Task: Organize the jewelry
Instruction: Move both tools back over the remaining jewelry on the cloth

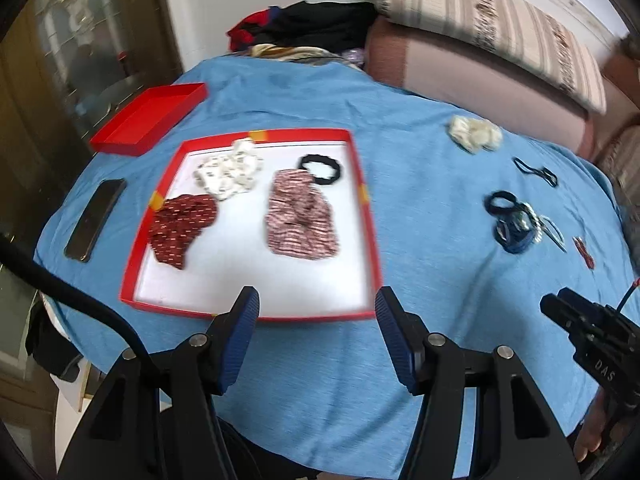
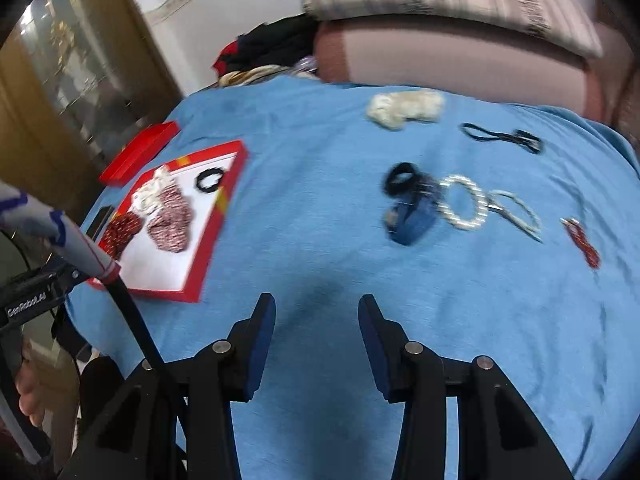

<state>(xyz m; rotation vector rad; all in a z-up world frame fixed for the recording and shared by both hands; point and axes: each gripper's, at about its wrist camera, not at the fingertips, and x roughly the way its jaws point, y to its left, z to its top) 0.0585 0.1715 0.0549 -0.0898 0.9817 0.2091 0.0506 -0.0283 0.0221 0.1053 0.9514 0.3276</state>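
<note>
Left tool (image 1: 316, 300) hangs wide open and empty over the near edge of the red tray (image 1: 370, 216), where a dark red scrunchie (image 1: 182, 224), a striped pink scrunchie (image 1: 300, 216), a white one (image 1: 228, 176) and a black hair tie (image 1: 322, 168) lie. Right tool (image 2: 317, 307) is open too, above the blue tabletop (image 2: 320, 200); a pearl bracelet (image 2: 464, 204) and a blue band (image 2: 412, 216) lie loose further off

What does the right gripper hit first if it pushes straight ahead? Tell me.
Probably bare blue cloth first: the open right gripper points at an empty stretch. Further on, slightly right of its line, lie the black hair tie and blue band. Depth is uncertain.
</note>
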